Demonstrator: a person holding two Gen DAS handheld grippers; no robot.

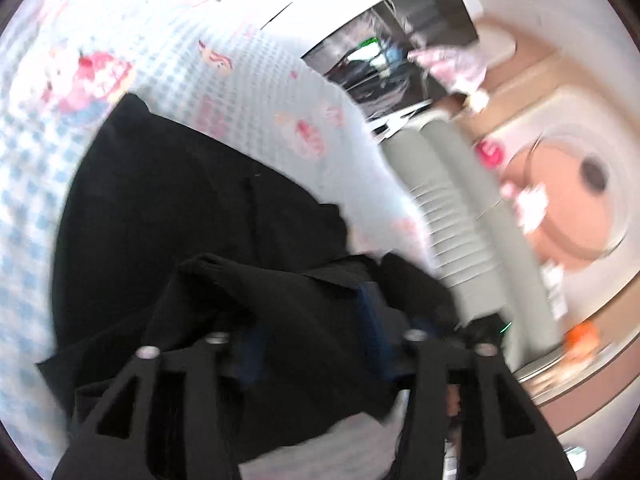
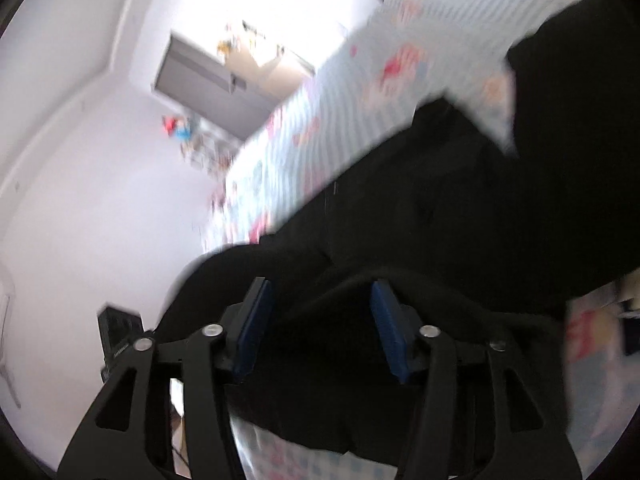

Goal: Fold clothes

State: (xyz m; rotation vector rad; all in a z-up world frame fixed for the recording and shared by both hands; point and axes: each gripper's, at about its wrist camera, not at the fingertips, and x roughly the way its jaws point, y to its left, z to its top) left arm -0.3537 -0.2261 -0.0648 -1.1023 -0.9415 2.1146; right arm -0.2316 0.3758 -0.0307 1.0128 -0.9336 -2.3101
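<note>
Black fabric garment [image 1: 168,208] mid-frame on blue-white checked bed sheet [image 1: 248,80]. Left gripper [image 1: 312,340] fingers apart, cloth between, grip unclear. Right gripper [image 2: 320,320] fingers apart, gripping nothing.

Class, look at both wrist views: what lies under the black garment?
Under the black garment lies a blue-and-white checked bedsheet with pink cartoon prints, showing around the garment's edges. The part of the sheet directly beneath the cloth is covered, so anything lying there cannot be seen.

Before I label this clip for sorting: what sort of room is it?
Most likely a bedroom in a home: a black garment lies on a cartoon-print checked bedsheet, with a white wall and a bright window beyond.
</note>
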